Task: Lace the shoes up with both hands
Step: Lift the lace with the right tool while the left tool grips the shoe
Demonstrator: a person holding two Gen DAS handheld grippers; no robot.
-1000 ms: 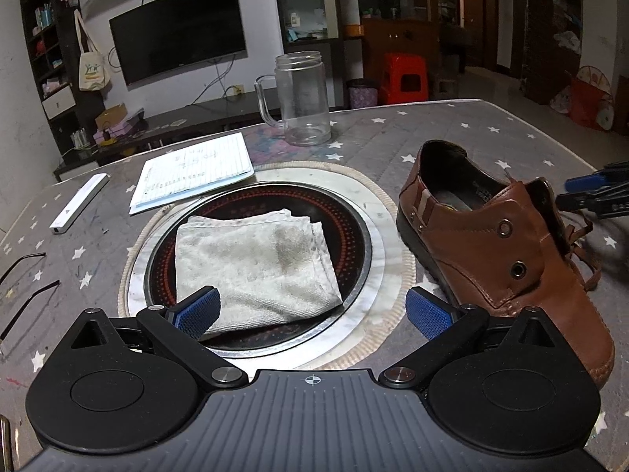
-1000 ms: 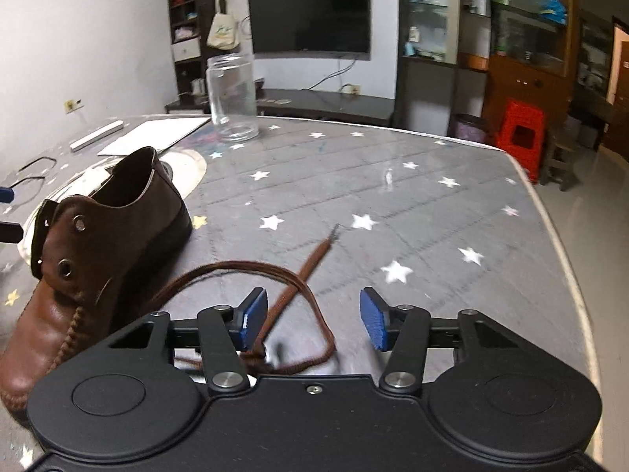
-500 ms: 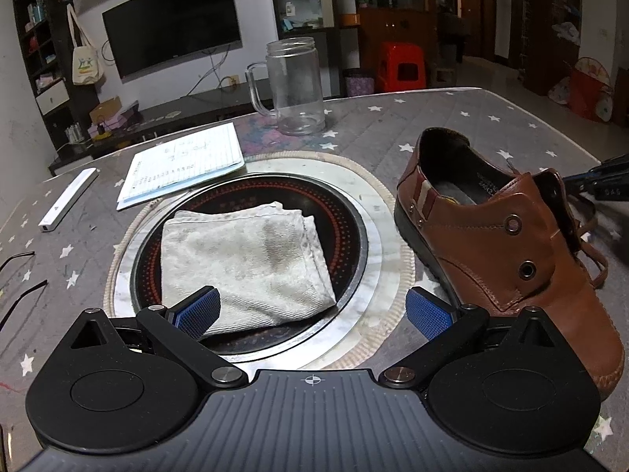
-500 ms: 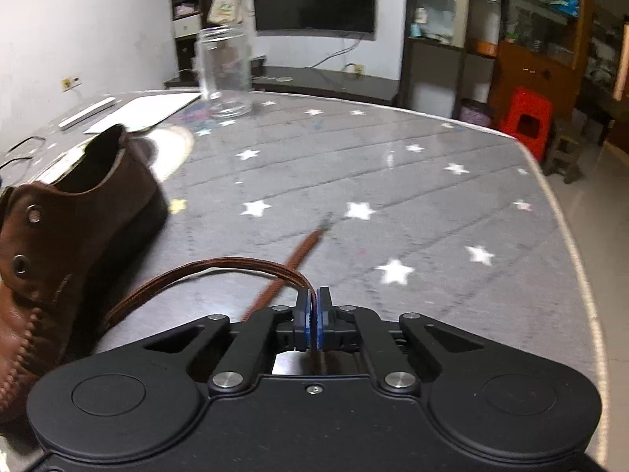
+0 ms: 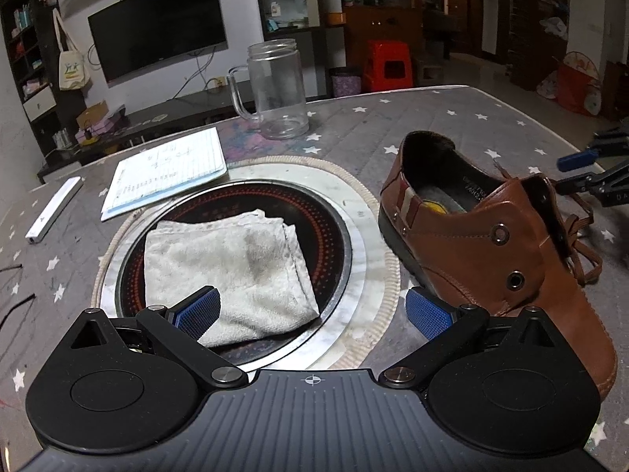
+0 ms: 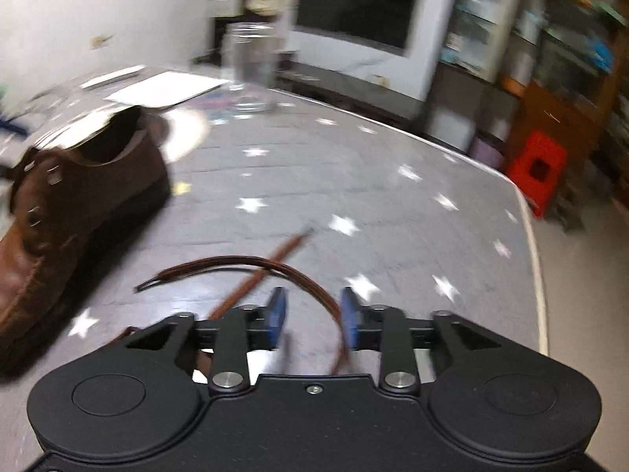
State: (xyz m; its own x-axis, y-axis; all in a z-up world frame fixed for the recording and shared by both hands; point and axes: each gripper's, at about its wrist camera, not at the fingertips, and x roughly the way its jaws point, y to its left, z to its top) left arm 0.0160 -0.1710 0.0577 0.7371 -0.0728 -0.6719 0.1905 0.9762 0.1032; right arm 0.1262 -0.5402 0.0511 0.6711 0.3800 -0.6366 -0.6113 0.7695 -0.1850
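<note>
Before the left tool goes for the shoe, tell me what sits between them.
Nothing visible does. The left tool is open and empty, with the brown shoe just to its right. The folded cloth on the round hotplate lies ahead and left, off that path.

white wall (image 5: pixel 236 8), wall-mounted television (image 5: pixel 157 39), red stool (image 5: pixel 387 65)

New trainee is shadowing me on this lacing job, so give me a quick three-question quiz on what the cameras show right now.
1. True or false: the left gripper holds the towel.
2. What runs between the right gripper jaws?
A. brown lace
B. glass mug
C. notepad
3. Fill in: the brown shoe stands to the ___ of the round hotplate in the left wrist view.

Key: 1 false; 2 A; 3 right.
</note>
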